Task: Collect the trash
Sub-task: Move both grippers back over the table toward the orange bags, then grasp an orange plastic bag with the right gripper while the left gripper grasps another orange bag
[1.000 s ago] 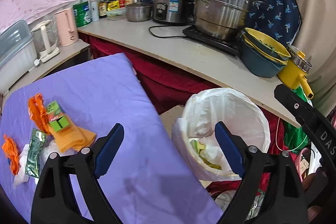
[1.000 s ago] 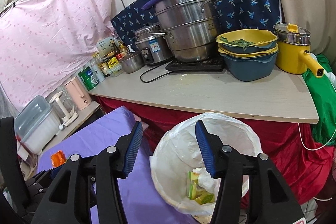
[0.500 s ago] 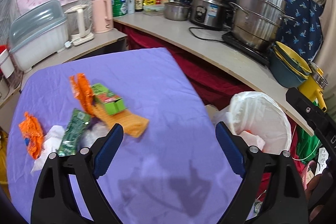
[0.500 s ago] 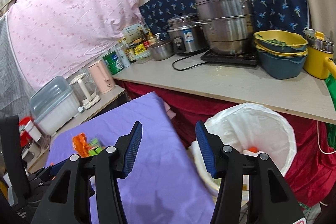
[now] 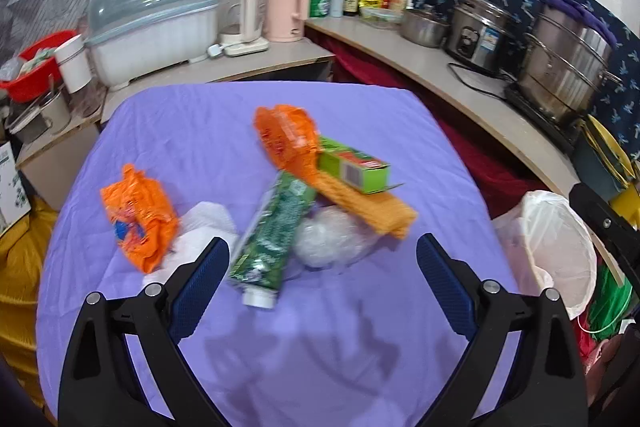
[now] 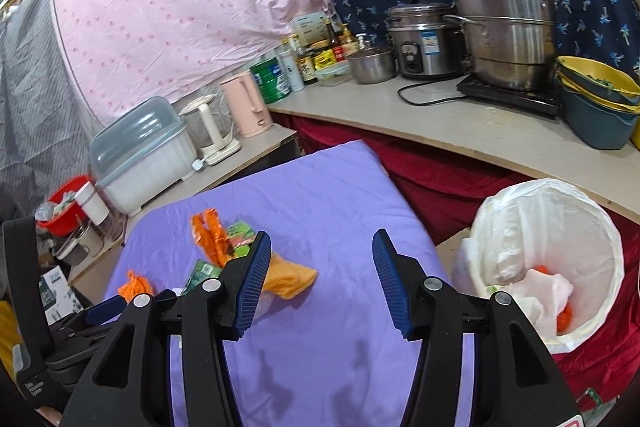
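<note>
In the left wrist view, the left gripper (image 5: 322, 271) sits low in the frame with its jaws wide and opening further, nothing between the pads. Just above it, in the middle of the frame, trash lies on a table covered with a purple cloth (image 5: 360, 347): a green tube (image 5: 276, 231) with a white cap, clear crumpled plastic (image 5: 332, 239) touching its right side, a green box (image 5: 354, 171) resting on an orange-yellow cloth (image 5: 372, 205), an orange wrapper (image 5: 286, 135) above them, and a second orange wrapper (image 5: 138, 219) at centre left on a white tissue (image 5: 204, 227).

In the right wrist view, the right gripper (image 6: 318, 281) is about half open and empty, over bare purple cloth. The trash pile shows to the left of its left finger. At the right edge stands a bin lined with a white bag (image 6: 560, 211), with white paper and something orange inside.
</note>
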The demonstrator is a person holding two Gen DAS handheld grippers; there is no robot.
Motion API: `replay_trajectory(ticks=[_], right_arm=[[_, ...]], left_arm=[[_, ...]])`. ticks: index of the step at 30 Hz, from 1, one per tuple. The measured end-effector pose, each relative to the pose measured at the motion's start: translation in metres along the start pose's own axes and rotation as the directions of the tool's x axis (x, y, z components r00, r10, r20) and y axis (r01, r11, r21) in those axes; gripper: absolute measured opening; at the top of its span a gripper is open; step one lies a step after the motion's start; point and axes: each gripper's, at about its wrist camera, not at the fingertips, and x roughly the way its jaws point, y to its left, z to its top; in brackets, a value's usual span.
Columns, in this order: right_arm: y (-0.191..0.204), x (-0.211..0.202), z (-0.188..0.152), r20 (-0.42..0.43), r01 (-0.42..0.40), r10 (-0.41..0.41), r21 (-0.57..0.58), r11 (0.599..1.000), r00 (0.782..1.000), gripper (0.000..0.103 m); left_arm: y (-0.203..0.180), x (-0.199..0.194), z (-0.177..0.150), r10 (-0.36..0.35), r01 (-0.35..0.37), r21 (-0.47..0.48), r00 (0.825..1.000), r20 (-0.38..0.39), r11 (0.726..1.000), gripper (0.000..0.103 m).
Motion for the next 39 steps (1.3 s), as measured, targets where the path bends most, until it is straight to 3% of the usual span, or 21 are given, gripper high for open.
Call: replay_trajectory(ticks=[12, 22, 29, 33, 37, 39], right_arm=[[0.05, 0.035, -0.012, -0.073, -0.049, 0.044, -0.064, 0.997, 0.996, 0.052], [0.106, 0.089, -0.02, -0.142, -0.123, 0.105, -0.127, 0.984, 0.984, 0.052], [0.138, 0.14, -0.023, -0.194, -0.156, 0.127, -0.142, 0.978, 0.973, 0.052], [0.151, 0.168, -0.023, -0.214, -0.151, 0.116, -0.156, 0.976, 0.97, 0.052], [0.157, 0.19, -0.026, -0.234, -0.142, 0.1, -0.174, 0.974, 0.967, 0.052], [0.157, 0.199, -0.028, -0.247, -0.142, 0.096, -0.176, 0.974, 0.964, 0.052]], left_arm=[[0.1, 0.011, -0.004, 0.088, -0.096, -0.163, 0.995, -0.054, 0.982, 0.091], [0.186, 0.042, -0.005, 0.117, -0.159, -0.329, 0.983, -0.143, 0.931, 0.091], [0.223, 0.077, -0.013, 0.073, -0.158, -0.407, 0.974, -0.216, 0.9, 0.091], [0.228, 0.095, -0.015, 0.007, -0.118, -0.452, 0.971, -0.241, 0.884, 0.091], [0.226, 0.105, -0.012, -0.032, -0.08, -0.458, 0.972, -0.232, 0.885, 0.089], [0.219, 0.105, -0.011, -0.042, -0.062, -0.44, 0.974, -0.223, 0.896, 0.082]])
